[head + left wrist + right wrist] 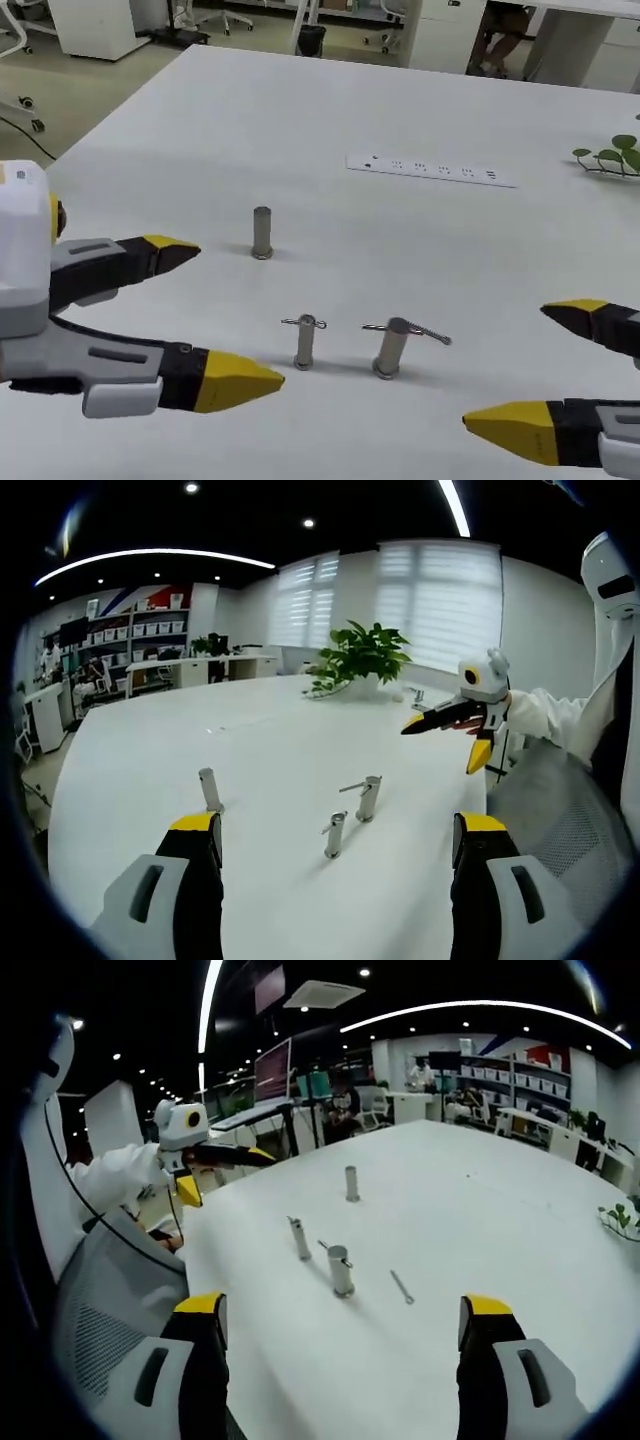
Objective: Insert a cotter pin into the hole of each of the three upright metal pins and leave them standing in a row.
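The left tool (240, 312) and right tool (503, 365) both hung wide open and empty over the desk (450, 240). The near-left pin (305, 342) and near-right pin (390, 350) already carried cotter pins, the far pin (262, 232) stood bare, and a loose cotter pin (432, 336) lay just beside the near-right one. The sound course was to pinch it by one end, leaving the other free to thread, and to steady the far pin against tipping.
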Available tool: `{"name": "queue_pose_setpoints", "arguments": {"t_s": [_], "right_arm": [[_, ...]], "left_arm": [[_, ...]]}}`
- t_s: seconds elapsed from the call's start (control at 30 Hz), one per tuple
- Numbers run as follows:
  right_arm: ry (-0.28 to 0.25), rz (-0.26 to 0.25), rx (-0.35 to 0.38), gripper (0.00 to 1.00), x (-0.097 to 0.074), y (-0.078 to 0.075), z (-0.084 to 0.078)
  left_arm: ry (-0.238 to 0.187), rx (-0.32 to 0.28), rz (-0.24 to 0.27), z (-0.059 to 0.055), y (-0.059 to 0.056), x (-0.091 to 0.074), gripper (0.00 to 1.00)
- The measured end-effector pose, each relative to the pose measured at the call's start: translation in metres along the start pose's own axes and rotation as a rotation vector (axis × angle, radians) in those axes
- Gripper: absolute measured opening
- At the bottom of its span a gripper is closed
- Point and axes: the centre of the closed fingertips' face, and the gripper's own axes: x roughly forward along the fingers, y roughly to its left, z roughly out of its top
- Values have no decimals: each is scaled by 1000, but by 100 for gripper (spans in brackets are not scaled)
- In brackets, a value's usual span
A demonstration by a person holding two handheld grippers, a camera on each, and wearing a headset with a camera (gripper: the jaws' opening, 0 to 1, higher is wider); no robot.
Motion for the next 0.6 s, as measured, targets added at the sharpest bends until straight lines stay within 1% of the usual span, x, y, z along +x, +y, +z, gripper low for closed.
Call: {"name": "queue_pose_setpoints", "arguments": {"t_s": [0.03, 0.07, 0.13, 0.17, 0.23, 0.3, 0.4, 0.47, 0.53, 0.57, 0.6], "right_arm": [[1, -4, 1, 94, 0, 0, -1], [3, -9, 6, 94, 0, -1, -2], [3, -12, 11, 94, 0, 0, -2], [2, -15, 13, 94, 0, -1, -3], [3, -16, 17, 94, 0, 0, -4], [6, -18, 16, 94, -1, 1, -5], [14, -24, 15, 93, -3, 2, -6], [16, -33, 15, 93, -4, 1, -7], [25, -49, 13, 92, -5, -2, -8], [38, -63, 9, 92, -5, -5, -10], [43, -64, 9, 92, -5, -5, -11]], "left_arm": [[-3, 5, 8, 2, 4, 1, 95], [-6, 8, 27, 5, 11, 3, 95], [-9, 13, 52, 9, 21, 5, 95], [-12, 22, 72, 13, 29, 6, 95], [-29, 30, 99, 20, 39, 9, 93], [-41, 36, 116, 28, 45, 11, 92], [-50, 29, 127, 33, 55, 17, 89], [-46, 30, 132, 33, 63, 23, 87], [-21, 39, 143, 29, 71, 29, 87], [-14, 35, 145, 28, 74, 31, 85], [-9, 35, 150, 27, 77, 34, 83]]}}
